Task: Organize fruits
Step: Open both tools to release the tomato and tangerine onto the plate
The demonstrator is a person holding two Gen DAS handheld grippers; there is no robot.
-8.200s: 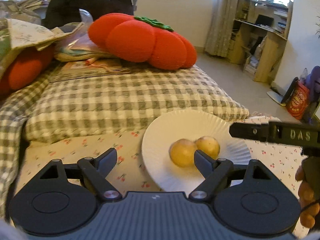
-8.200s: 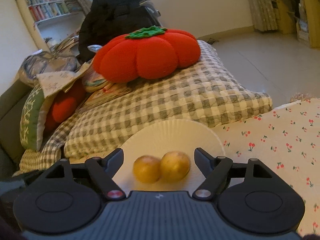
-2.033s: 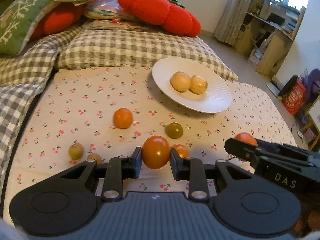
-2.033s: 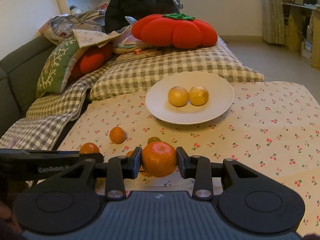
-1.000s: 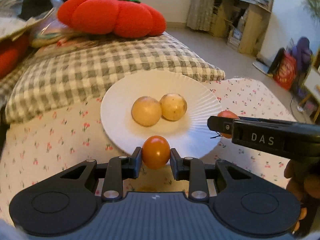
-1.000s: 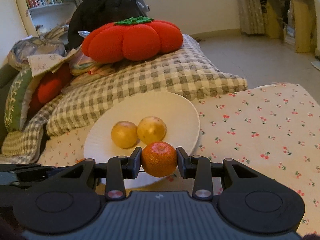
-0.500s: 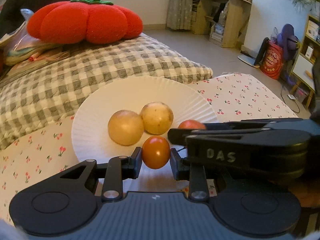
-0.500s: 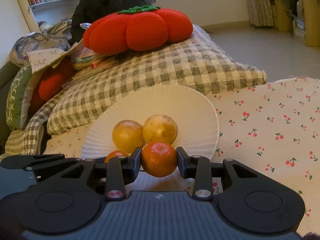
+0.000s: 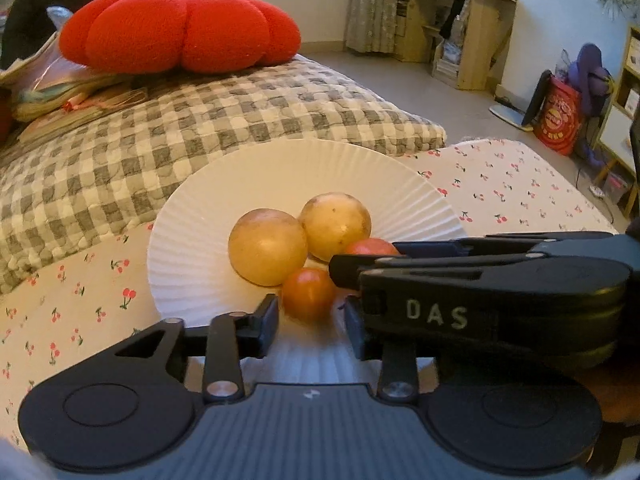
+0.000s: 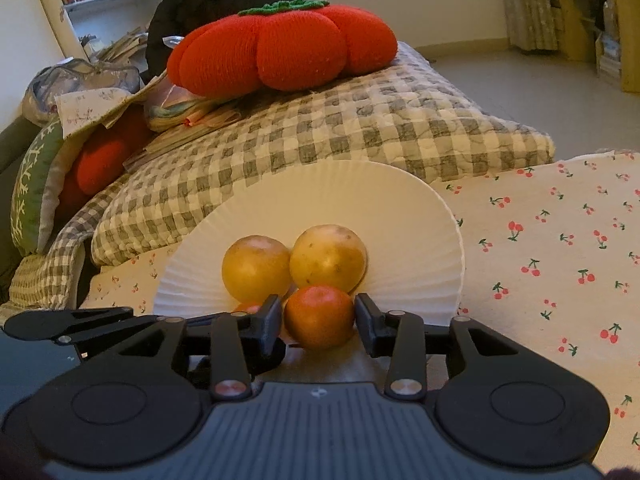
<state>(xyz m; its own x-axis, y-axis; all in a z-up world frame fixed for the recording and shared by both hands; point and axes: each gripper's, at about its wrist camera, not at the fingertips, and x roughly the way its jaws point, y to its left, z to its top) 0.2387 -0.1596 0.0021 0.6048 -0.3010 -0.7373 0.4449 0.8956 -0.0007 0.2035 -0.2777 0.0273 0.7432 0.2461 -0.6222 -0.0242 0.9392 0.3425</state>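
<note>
text: "das" | on: side of right gripper (image 9: 480, 304) | white letters

Paper, cloth, plastic and fruit skin

We see a matt white plate (image 10: 404, 236) with a finely ribbed, paper-like rim, a printed cotton-like sheet (image 10: 552, 248), a quilted checked cover (image 9: 168, 136), a knitted plush tomato cushion (image 9: 180, 28), matt black plastic fingers (image 9: 266, 322), and a smooth, slightly glossy orange fruit (image 9: 308, 294).
</note>
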